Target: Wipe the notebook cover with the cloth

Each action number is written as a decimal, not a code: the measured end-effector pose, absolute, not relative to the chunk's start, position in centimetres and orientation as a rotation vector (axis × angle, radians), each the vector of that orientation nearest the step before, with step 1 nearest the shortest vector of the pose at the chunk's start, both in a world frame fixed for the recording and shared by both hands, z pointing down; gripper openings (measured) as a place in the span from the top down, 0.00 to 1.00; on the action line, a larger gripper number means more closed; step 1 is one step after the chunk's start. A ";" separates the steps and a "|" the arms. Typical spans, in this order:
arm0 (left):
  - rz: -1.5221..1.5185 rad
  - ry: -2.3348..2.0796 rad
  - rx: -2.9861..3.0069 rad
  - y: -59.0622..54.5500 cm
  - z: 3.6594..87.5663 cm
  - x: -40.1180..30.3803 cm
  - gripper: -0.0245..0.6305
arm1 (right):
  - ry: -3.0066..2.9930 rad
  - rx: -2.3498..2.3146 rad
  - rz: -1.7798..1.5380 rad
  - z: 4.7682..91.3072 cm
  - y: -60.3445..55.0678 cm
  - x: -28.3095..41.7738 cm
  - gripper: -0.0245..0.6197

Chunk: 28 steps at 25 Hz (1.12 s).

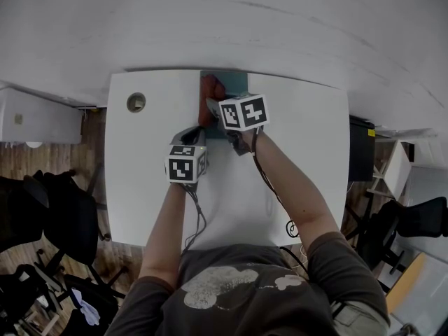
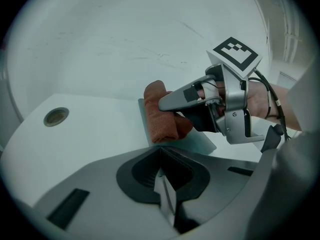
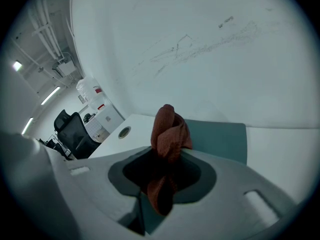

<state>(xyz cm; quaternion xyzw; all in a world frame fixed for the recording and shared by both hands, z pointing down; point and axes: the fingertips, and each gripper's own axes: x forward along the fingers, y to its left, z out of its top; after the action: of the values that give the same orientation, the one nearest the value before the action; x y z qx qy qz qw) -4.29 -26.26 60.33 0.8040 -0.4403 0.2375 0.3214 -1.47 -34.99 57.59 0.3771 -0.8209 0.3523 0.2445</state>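
Clamping a bunched rust-red cloth (image 3: 170, 129), the right gripper (image 3: 161, 191) has its jaws closed on the fabric. One end of the cloth hangs down between the jaws and the rest bulges up in front of them. From the left gripper view, the cloth sits on the left edge of the teal notebook (image 2: 204, 144), which lies flat on the white desk (image 1: 294, 159). The right gripper reaches in over the cover from the right. In the head view this pairing sits at the far middle of the desk, close to the white wall, with the marker cube above the notebook's cover.

The left gripper (image 2: 167, 201) has its jaws pressed together with nothing between them. It sits just beside the notebook's near left corner, pointing toward the cloth. Whether its tips touch the desk cannot be told.

A round cable hole (image 1: 136, 102) is set into the desk at the far left, well apart from the notebook. A thin cable (image 1: 269, 180) trails along the person's right forearm across the bare desk top. Black office chairs (image 1: 63, 222) stand on the wooden floor to the left of the desk.
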 end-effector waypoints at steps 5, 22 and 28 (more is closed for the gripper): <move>0.622 -1.157 2.108 -26.3 60.4 -4.3 0.96 | -2.236 1.041 0.986 57.8 -34.8 -0.4 0.79; 0.626 -1.153 2.104 -26.2 60.5 -4.2 0.96 | -2.218 1.124 1.046 58.0 -34.1 5.1 0.79; 0.627 -1.158 2.108 -26.1 60.4 -4.2 0.96 | -2.207 1.155 1.054 57.9 -34.0 6.6 0.79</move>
<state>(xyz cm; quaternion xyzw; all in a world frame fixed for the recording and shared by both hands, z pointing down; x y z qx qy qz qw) -4.22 -26.12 60.38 0.8028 -0.4412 0.2389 0.3221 6.58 -34.00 57.87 0.4168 -0.7967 0.3803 0.2166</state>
